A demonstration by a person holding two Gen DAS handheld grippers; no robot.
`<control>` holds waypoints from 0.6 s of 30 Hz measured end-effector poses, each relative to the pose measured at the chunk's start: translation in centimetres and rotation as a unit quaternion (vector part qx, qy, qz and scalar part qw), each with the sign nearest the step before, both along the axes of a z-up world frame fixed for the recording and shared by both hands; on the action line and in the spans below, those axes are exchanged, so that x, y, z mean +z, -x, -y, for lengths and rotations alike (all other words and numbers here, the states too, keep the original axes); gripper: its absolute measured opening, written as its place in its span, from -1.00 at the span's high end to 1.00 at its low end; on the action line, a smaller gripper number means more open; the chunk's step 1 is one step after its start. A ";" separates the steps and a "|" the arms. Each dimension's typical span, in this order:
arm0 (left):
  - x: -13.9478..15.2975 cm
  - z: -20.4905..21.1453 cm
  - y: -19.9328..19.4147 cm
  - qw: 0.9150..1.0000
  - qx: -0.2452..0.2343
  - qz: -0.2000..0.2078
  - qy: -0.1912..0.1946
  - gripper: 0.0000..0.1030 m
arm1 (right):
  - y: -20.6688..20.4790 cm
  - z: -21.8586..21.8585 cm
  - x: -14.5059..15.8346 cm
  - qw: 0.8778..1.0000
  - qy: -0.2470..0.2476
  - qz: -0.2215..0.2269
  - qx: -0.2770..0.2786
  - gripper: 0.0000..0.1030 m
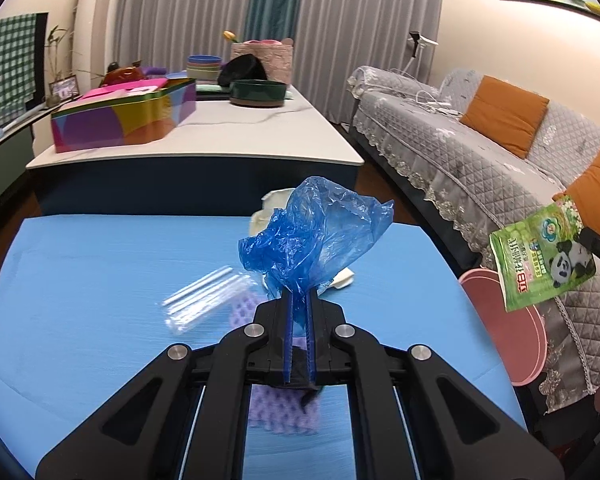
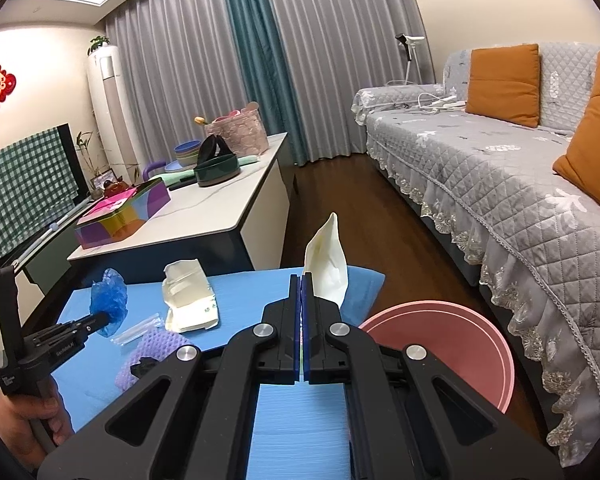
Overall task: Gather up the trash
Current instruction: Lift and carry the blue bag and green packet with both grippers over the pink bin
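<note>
While both hands work above a low table covered by a bright blue mat (image 1: 100,264), the left gripper (image 1: 299,300) is clamped on a crumpled blue plastic bag (image 1: 316,232), which sticks up from between its pads above the middle of the mat. The right gripper (image 2: 302,280) is closed on a green snack packet (image 1: 544,256) printed with a panda (from its own camera only the pale back of the packet shows), held off the mat's right edge above a pink bin (image 2: 452,340) on the floor.

Still lying on the mat are a clear plastic wrapper (image 1: 204,300) and a piece of purple foam netting (image 2: 152,348), side by side near the middle, and a cream-coloured pouch (image 2: 190,300) nearer the far edge. A person's hand (image 2: 28,420) grips the left tool's handle at the mat's left edge.

Beyond the far edge stands a longer white-topped table (image 1: 236,136) carrying a multicoloured tin box (image 1: 128,116), a dark green round container (image 1: 258,92), stacked bowls (image 1: 204,66) and a pink basket (image 1: 264,58). Grey and teal curtains (image 2: 260,40) cover the back wall. A sofa (image 2: 500,184) under a quilted grey cover runs along the right side, with orange cushions (image 2: 504,84) on it, and the floor between is dark wood.
</note>
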State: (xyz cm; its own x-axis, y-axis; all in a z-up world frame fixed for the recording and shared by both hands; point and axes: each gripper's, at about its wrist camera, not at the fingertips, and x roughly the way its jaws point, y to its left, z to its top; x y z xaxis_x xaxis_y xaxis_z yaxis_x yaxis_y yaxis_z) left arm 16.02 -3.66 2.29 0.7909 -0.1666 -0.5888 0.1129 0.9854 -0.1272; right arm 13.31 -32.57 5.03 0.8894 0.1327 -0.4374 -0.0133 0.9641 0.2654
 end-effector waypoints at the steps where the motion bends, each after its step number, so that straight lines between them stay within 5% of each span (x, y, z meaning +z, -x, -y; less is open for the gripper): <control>1: 0.0 0.2 -0.1 1.000 -0.002 0.000 0.000 0.90 | 0.0 0.2 0.0 1.000 -0.001 0.000 -0.002 0.98; 18: -0.2 4.4 -1.1 0.999 -0.036 0.004 0.012 0.90 | 0.4 2.6 -0.5 1.000 0.007 -0.005 -0.029 0.98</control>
State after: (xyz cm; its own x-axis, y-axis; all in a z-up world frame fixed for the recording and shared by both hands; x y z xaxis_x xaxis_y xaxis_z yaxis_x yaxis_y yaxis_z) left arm 17.15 -8.03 2.07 0.7804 -0.2372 -0.5785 0.1848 0.9714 -0.1489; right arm 12.95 -35.20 4.48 0.8915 0.0744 -0.4470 0.0457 0.9667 0.2519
